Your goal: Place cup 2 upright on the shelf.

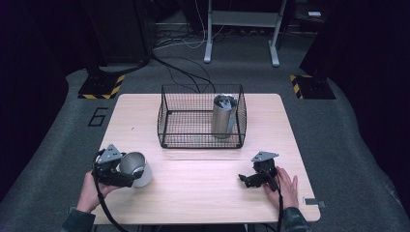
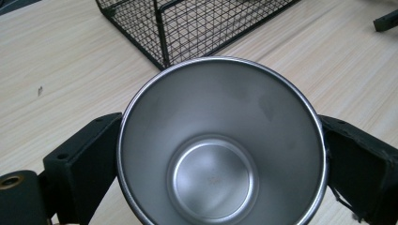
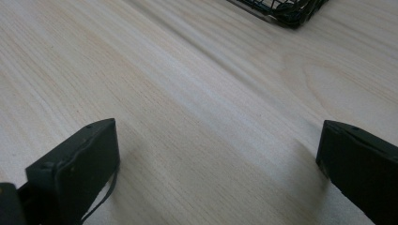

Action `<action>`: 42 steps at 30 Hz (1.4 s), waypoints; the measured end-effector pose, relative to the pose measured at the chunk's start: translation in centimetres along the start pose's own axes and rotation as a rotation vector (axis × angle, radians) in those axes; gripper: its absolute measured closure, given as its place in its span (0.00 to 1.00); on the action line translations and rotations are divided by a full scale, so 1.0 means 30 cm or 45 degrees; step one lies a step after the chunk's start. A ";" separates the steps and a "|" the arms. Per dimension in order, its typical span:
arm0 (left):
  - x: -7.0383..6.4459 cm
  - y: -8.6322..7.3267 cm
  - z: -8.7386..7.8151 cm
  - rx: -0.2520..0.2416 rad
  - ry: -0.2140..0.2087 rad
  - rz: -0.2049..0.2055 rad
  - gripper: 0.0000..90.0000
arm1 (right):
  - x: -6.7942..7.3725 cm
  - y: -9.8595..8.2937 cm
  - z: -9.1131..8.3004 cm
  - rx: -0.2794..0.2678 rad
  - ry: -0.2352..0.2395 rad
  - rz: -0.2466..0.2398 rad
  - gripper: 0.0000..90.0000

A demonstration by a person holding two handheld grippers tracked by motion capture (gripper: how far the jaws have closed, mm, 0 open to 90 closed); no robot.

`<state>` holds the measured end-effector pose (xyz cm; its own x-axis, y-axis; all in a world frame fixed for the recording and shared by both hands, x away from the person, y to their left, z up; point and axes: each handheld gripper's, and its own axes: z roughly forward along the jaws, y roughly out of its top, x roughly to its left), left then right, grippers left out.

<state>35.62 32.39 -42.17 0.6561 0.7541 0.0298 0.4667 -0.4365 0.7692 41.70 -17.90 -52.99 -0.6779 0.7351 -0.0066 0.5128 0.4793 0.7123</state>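
Where the floor meets the left rear corner of the table (image 1: 203, 193), a painted numeral "6" (image 1: 98, 116) is legible in the high view; no brand or label can be read on any object, though a faint mark on the inner base of the cup may be a stamp, too blurred to confirm.

The left gripper (image 1: 126, 170) sits near the front left edge of the table and grasps a steel cup (image 1: 136, 168), one jaw pressed against each side of the cup wall. In the high view the cup lies tilted, its mouth turned toward the gripper body. The left gripper view looks straight into the cup (image 2: 220, 145), showing a bare, empty interior and a rolled rim, detail that the high view does not resolve.

The right gripper (image 1: 252, 180) rests near the front right of the table, with the person's hand (image 1: 285, 186) behind it. Its jaws stand wide apart and released, with bare wood between them in the right gripper view.

A black wire basket (image 1: 167, 116) stands at the centre rear of the table. The high view shows a tall steel tumbler (image 1: 224, 116) upright in its right half. The left gripper view shows a basket corner (image 2: 159, 33) just beyond the cup rim; the right gripper view catches one basket corner (image 3: 286, 11) at its top edge.
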 end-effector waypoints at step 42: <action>-0.102 0.299 0.011 -0.070 -0.167 0.186 0.07 | 0.000 0.000 0.000 0.000 -0.001 0.001 0.00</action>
<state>37.98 26.00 -35.58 0.7876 0.6129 0.0630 0.3303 -0.5063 0.7966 41.69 -17.91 -52.99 -0.6772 0.7358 -0.0064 0.5134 0.4787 0.7122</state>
